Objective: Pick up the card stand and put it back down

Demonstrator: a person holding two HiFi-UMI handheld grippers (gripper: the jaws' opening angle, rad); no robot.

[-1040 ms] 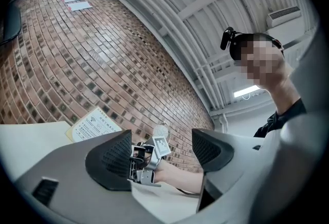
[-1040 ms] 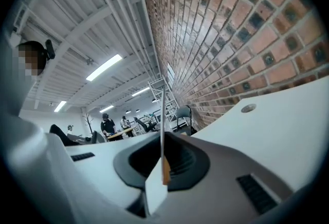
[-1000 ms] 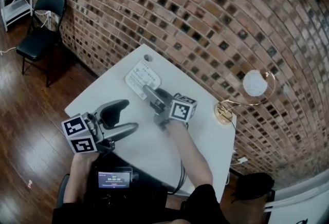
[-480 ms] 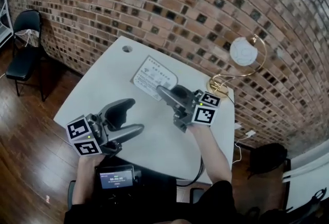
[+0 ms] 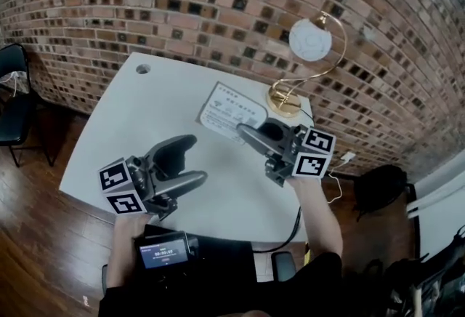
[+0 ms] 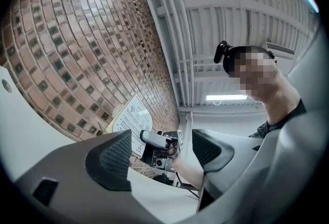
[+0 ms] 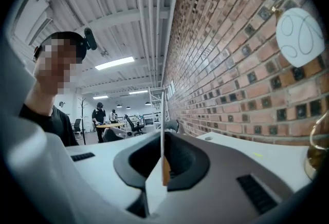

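The card stand (image 5: 231,110), a clear sheet with a white printed card in it, hangs just above the white table (image 5: 138,126) near the lamp. My right gripper (image 5: 247,134) is shut on its near edge. In the right gripper view the card stand (image 7: 162,130) shows edge-on as a thin upright line between the closed pads. My left gripper (image 5: 195,160) is open and holds nothing, lower left over the table's front. The left gripper view looks between the wide-apart jaws at the card stand (image 6: 129,117) and the right gripper (image 6: 154,141).
A gold-based lamp (image 5: 285,100) with a round white shade (image 5: 310,39) stands at the table's far right, close to the card stand. A brick wall (image 5: 218,3) runs behind. A cable hole (image 5: 143,69) sits in the far left corner. A black chair (image 5: 9,97) stands at the left.
The right gripper has carried the card stand up and to the right, away from the cable hole and toward the lamp. The left gripper has shifted right and tilted up, still open.
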